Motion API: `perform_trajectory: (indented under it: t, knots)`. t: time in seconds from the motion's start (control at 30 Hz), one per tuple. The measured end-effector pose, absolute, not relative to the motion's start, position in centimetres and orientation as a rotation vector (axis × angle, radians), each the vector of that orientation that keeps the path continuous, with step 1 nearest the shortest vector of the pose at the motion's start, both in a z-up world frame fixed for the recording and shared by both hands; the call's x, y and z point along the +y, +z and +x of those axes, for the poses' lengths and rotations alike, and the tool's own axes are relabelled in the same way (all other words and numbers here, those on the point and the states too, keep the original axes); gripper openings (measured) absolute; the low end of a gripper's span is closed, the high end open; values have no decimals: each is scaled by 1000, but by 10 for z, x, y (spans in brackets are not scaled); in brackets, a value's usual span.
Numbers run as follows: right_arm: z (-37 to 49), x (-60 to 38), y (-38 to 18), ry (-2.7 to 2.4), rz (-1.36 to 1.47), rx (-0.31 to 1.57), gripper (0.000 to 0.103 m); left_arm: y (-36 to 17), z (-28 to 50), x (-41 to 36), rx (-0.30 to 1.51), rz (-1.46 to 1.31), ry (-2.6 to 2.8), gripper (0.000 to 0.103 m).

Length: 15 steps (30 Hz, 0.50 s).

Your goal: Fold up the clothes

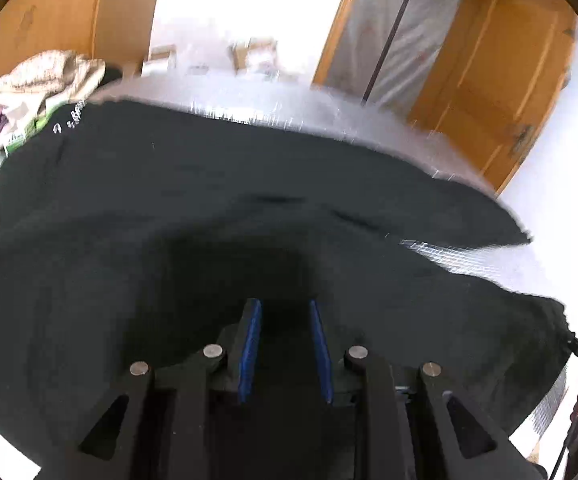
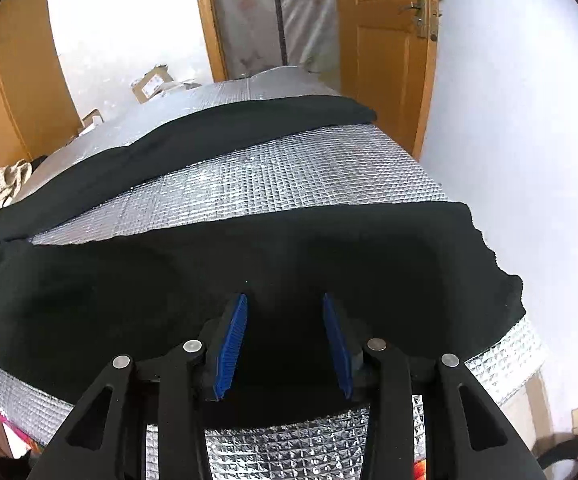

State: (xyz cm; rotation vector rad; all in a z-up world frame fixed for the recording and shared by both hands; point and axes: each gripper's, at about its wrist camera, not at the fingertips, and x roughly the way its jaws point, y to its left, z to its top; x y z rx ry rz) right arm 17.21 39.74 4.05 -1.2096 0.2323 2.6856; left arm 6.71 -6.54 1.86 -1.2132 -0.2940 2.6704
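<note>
One black garment (image 2: 249,256) lies spread across the silver quilted desk (image 2: 289,172), one long part of it reaching toward the far end. One cream garment (image 1: 37,76) is heaped at the desk's far left. Two tongs angle downward over the black cloth: the left tongs (image 1: 285,344) part-open, the right tongs (image 2: 285,340) wider, blue pads apart, neither visibly pinching fabric.
</note>
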Motion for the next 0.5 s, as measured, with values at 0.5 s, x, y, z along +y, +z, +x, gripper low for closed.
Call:
perform_trajectory:
  t: [0.5]
  knots:
    - [154, 381, 31, 2749, -1093, 145, 42, 17, 76, -87, -295, -1179, 2736, 26]
